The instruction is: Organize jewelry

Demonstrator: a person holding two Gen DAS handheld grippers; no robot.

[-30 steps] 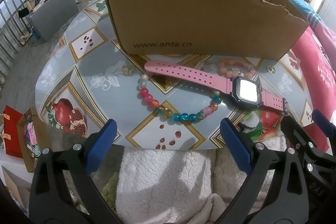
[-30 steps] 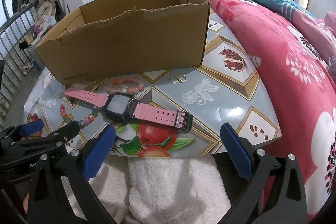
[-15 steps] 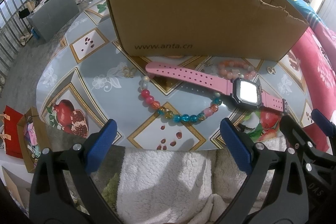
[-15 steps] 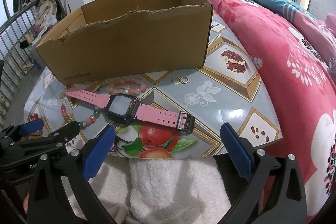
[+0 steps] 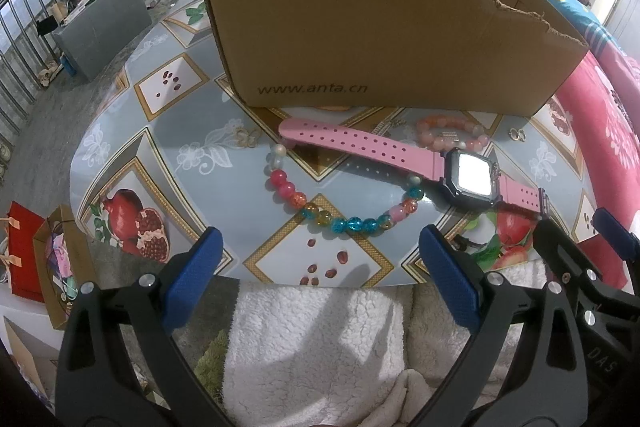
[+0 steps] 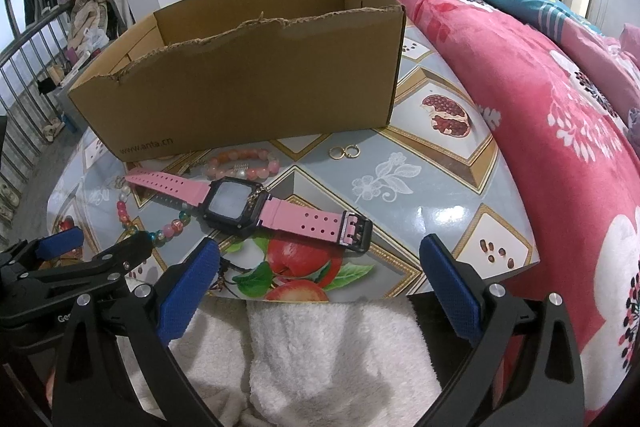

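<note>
From the left wrist, the left gripper (image 5: 318, 277) gapes empty before a multicoloured bead bracelet (image 5: 340, 215) under a pink-strapped black-faced watch (image 5: 404, 157), while the right wrist shows the right gripper (image 6: 320, 279) likewise spread, near the watch on the fruit-patterned table (image 6: 420, 195) fronting a brown cardboard box (image 6: 248, 87).

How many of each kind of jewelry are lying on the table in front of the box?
Watches: 1, the pink watch
Bead bracelets: 2, the colourful bracelet and the peach bracelet
Small gold rings: 2, the pair
Total: 5
</note>
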